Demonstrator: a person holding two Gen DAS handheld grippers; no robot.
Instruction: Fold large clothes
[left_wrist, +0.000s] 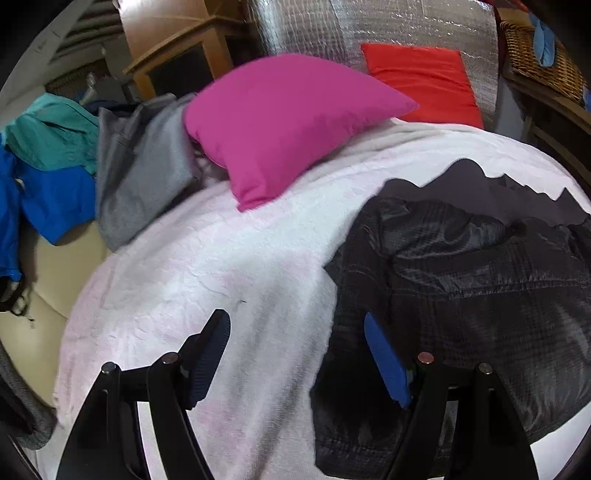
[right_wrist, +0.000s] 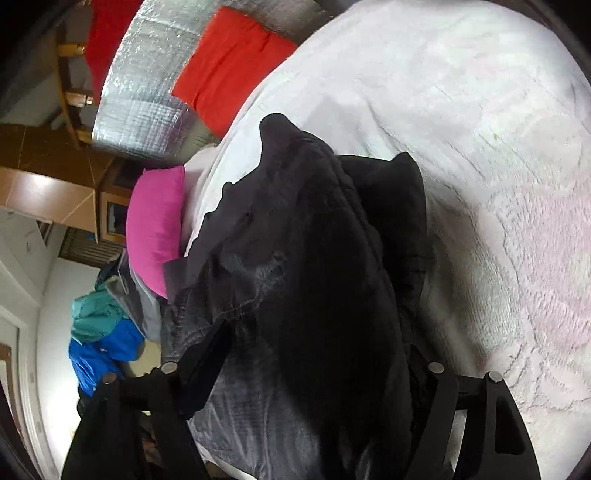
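Note:
A dark grey jacket (left_wrist: 461, 280) with a shiny lining lies crumpled on the right side of the white fluffy blanket (left_wrist: 221, 266). My left gripper (left_wrist: 295, 354) is open and empty, just above the blanket at the jacket's left edge; its right blue pad (left_wrist: 386, 362) is over the jacket's hem. In the right wrist view the jacket (right_wrist: 314, 277) fills the middle and bunches between my right gripper's (right_wrist: 306, 369) fingers, which are mostly hidden by the cloth. The camera is rolled sideways there.
A pink pillow (left_wrist: 280, 122) and a red pillow (left_wrist: 424, 81) lie at the bed's head against a silver foil panel (left_wrist: 369, 26). Grey (left_wrist: 144, 166), teal (left_wrist: 51, 129) and blue (left_wrist: 51, 199) clothes are piled at left. A wicker basket (left_wrist: 535, 55) stands at right.

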